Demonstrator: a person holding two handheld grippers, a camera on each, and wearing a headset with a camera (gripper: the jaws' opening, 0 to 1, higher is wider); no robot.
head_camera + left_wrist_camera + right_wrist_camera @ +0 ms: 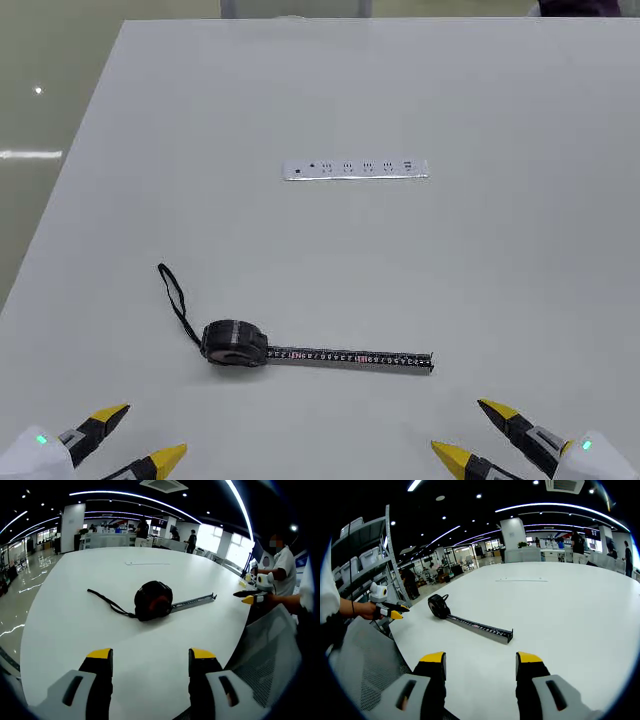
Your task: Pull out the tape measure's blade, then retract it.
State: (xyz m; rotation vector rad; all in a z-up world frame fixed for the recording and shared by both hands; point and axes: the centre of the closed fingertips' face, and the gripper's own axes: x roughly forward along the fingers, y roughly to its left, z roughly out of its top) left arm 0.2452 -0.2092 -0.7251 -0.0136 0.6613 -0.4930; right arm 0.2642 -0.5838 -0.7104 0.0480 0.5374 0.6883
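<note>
A black tape measure [235, 343] lies on the white table [450, 260], its blade [350, 358] drawn out to the right and ending in a hook [430, 364]. A black wrist strap [173, 292] trails up and left from the case. The left gripper [130, 440] hovers open at the near left edge, apart from the case [153, 600]. At the near right, the right gripper [478, 432] is open, short of the blade tip [509, 635]. Nothing sits between either pair of yellow-tipped fingers. The case [439, 605] and the blade [192, 601] show in both gripper views.
A white power strip [356, 169] lies flat at the table's middle, beyond the tape measure. The table's left edge runs diagonally beside a glossy floor [40, 140]. Shelving [365, 555] and people stand in the background of an open office.
</note>
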